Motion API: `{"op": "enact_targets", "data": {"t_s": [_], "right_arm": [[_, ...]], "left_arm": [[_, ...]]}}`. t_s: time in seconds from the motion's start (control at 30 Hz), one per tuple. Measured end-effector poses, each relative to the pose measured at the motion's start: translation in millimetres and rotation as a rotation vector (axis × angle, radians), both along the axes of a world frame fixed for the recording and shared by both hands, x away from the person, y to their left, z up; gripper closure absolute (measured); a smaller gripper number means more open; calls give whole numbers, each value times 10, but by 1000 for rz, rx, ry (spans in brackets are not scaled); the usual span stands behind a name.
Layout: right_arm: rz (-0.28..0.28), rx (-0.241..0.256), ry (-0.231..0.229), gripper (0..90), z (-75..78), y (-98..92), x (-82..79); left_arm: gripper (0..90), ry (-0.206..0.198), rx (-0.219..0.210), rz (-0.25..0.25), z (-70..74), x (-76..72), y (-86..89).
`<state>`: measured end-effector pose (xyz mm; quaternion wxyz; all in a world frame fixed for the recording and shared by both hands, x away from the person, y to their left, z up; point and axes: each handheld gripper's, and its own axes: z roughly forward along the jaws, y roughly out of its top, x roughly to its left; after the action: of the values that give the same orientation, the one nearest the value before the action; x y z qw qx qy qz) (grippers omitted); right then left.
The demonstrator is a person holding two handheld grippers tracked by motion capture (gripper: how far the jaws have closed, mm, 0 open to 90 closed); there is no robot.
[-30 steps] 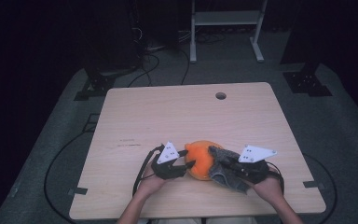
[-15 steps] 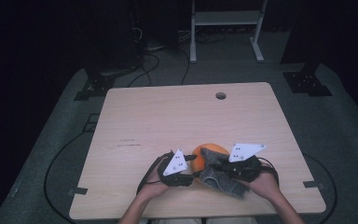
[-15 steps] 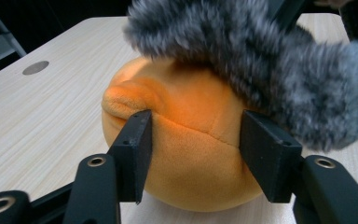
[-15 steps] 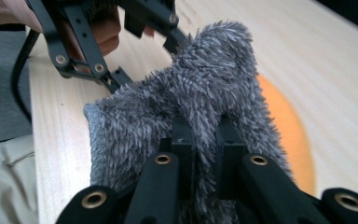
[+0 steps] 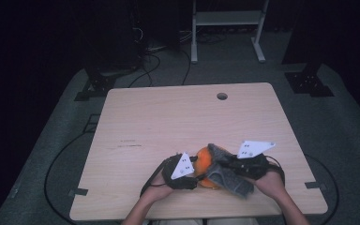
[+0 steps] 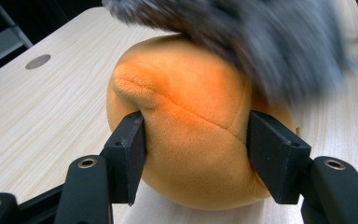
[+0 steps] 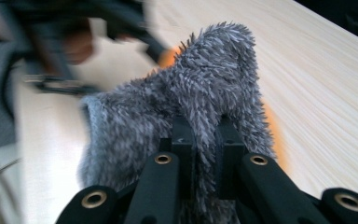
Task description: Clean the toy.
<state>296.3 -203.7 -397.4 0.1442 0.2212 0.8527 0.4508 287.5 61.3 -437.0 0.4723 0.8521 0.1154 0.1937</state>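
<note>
An orange plush ball [image 5: 203,161] [image 6: 191,135] rests on the wooden table [image 5: 187,117] near its front edge. My left gripper [image 5: 192,173] [image 6: 196,154] is shut on the ball, one jaw pressed into each side. A grey fuzzy cloth [image 5: 225,171] [image 7: 186,102] drapes over the ball's right side and top. My right gripper [image 5: 229,166] [image 7: 206,140] is shut on a fold of that cloth, holding it up off the table. In the right gripper view a little orange of the ball [image 7: 272,135] peeks out behind the cloth.
A round cable hole [image 5: 222,96] sits near the table's far edge. Black cables [image 5: 56,159] trail over the grey floor to the left, and a white metal frame [image 5: 225,18] stands behind the table.
Both grippers have drawn closer together and nearer the front edge. The grey cloth has been lifted up over more of the orange ball.
</note>
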Motion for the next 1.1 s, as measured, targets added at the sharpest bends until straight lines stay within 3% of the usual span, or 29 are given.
{"op": "enact_targets", "data": {"t_s": [0.1,0.13,0.17,0.2,0.23,0.27,0.3,0.37,0.4,0.5,0.53,0.63,0.77,0.8,0.83,0.87,0.9,0.93,1.0,1.03,1.07,1.1], "right_arm": [[-39,18,24,810,-63,-117,59],[-45,45,50,810,-116,-170,73],[-45,45,50,810,-116,-170,73],[-47,35,40,810,-122,-156,51],[-47,35,40,810,-122,-156,51],[-38,39,39,810,-115,-141,38],[9,65,48,810,-107,-90,-6],[26,59,41,810,-106,-50,-35],[64,62,41,810,-104,-8,-74],[63,56,37,810,-103,-21,-62],[22,63,34,810,-106,-84,-14],[-54,74,48,810,-141,-185,52],[-48,77,75,810,-168,-199,98],[-39,75,84,810,-173,-183,85],[-39,75,84,810,-173,-183,85],[-21,73,83,810,-180,-159,43],[-3,75,83,810,-179,-149,13],[12,73,76,810,-179,-135,-25],[36,49,57,810,-178,-107,-98],[36,49,57,810,-178,-107,-98],[35,45,51,810,-175,-122,-120],[35,45,51,810,-175,-122,-120]], "left_arm": [[386,5,0,-9,4,8,7],[349,54,-44,-6,20,36,19],[294,54,-44,-6,20,36,19],[249,146,-116,19,52,83,32],[220,146,-116,19,52,83,32],[220,177,-151,41,57,99,23],[208,186,-157,52,59,105,16],[232,191,-139,78,46,112,5],[274,166,-119,81,22,109,31],[348,152,-106,78,19,102,49],[357,133,-81,72,21,94,51],[362,132,-83,66,15,99,60],[294,146,-99,69,10,118,65],[244,197,-136,75,19,144,74],[197,197,-136,75,19,144,74],[158,294,-186,92,20,199,80],[116,294,-186,92,20,199,80],[100,370,-181,96,-10,241,54],[118,393,-186,82,-48,236,43],[177,393,-186,82,-48,236,43],[265,364,-186,80,-44,211,46],[265,335,-175,78,-29,191,44]]}}
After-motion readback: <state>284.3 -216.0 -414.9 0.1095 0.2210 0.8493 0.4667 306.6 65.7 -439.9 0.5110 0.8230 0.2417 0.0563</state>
